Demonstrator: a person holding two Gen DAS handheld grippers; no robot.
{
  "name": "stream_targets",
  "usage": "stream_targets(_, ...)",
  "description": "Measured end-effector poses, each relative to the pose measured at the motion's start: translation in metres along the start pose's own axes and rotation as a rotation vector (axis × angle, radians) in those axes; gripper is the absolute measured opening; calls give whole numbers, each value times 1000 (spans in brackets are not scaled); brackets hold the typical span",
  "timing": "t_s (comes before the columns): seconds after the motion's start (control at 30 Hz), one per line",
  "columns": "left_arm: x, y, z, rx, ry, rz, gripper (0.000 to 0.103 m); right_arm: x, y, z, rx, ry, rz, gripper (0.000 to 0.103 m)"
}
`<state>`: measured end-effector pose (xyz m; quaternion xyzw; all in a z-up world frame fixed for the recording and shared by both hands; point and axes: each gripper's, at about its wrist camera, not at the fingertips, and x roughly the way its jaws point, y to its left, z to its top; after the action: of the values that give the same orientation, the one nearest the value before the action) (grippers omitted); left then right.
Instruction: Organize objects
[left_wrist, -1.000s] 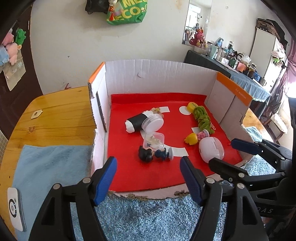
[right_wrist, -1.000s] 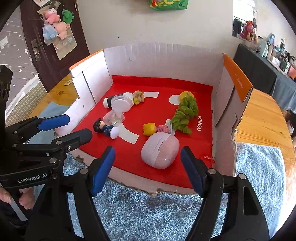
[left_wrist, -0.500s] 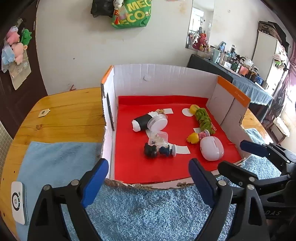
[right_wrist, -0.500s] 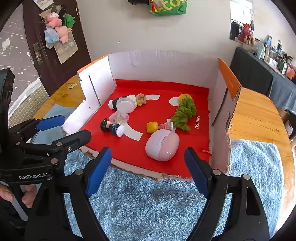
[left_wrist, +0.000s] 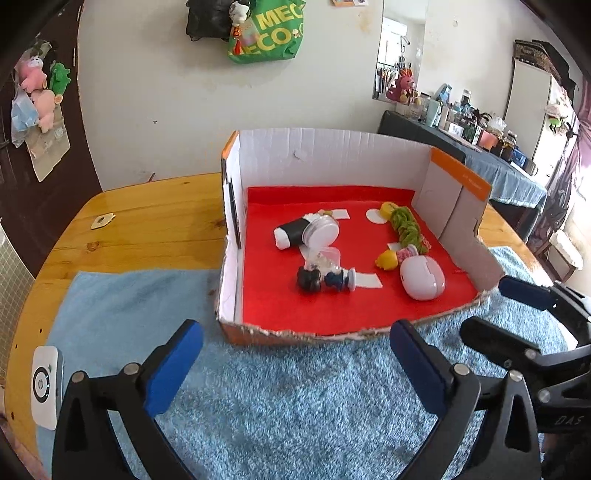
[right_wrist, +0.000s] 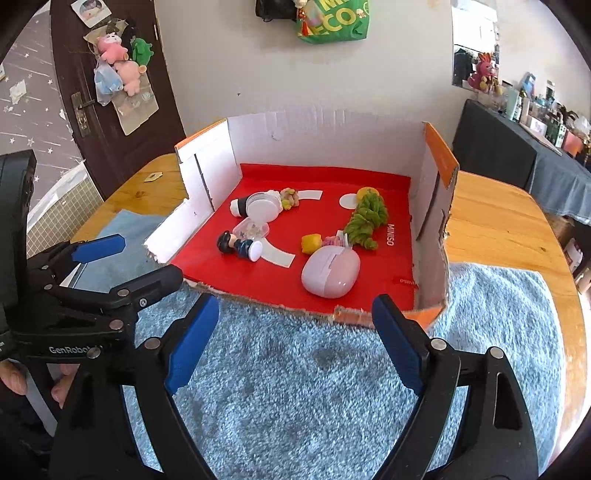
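- Here, we see the small things lying scattered on the red liner (left_wrist: 280, 306) of the open-fronted cardboard box (left_wrist: 332, 155): a pink oval case (right_wrist: 330, 271) near the front right, a dark-haired toy figure (left_wrist: 325, 278) on its side near the middle, and a black roll (left_wrist: 291, 232) under a round white lid (left_wrist: 320, 232) further back.
- A green woolly strand (right_wrist: 365, 221) runs front to back along the right side, with a yellow piece (right_wrist: 311, 243) at its near end.
- The pink oval case lies straight ahead of our right hand-held gripper (right_wrist: 293, 339), its long axis running across, left to right; the toy figure lies ahead of our left hand-held gripper (left_wrist: 295, 365), also stretched crosswise.
- By our judgement, the right is nearer the case and the left nearer the figure.
- Both hand-held grippers hover over the blue towel (left_wrist: 295, 406) on the wooden worktop (left_wrist: 147, 221), short of the box's torn front edge, jaws spread wide and holding nothing.
- Whether this scatter is sorted or awaits sorting, we cannot tell.
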<state>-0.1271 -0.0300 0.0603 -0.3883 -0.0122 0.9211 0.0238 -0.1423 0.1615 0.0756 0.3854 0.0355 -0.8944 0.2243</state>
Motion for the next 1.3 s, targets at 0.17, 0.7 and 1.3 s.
stream_targets(0.17,-3,1,-11,0,0,-3,103,-2,-3,-11,24,-1,-8,91)
stream_targets(0.7,8,9,-46,-7,40,48,103,4,-12,-46,93,10,-36,91)
stream_targets(1.3,20,12,-70,-15,105,51,103,17,-16,-70,119,21,-65,93)
